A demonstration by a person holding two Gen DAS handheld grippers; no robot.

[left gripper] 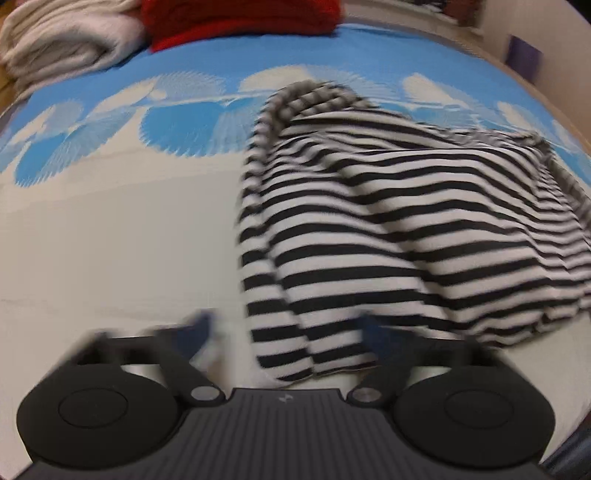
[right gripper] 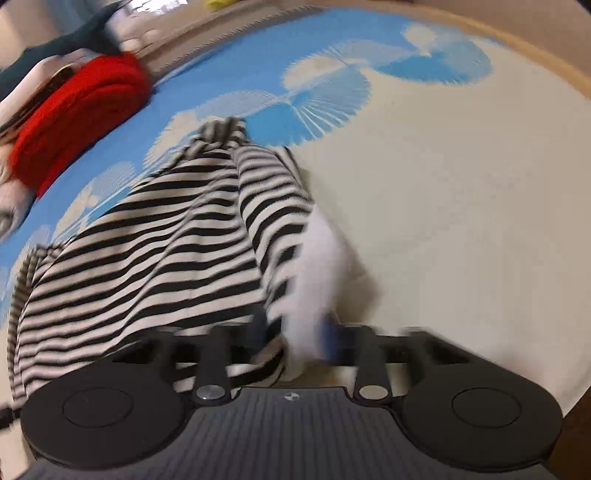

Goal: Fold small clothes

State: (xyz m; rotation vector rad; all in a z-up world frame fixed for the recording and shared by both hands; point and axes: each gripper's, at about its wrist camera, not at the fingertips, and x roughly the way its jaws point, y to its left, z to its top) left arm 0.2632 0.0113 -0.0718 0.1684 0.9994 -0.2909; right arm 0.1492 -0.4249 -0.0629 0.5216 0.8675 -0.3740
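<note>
Striped black-and-white top (left gripper: 388, 221) lies rumpled on the blue-and-cream cloth (left gripper: 110, 221); left gripper (left gripper: 288, 332) stands wide astride its near corner, right gripper (right gripper: 295, 332) pinches its edge

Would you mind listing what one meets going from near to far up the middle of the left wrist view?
Left gripper → striped garment → blue and white patterned cloth → red folded knit.
</note>
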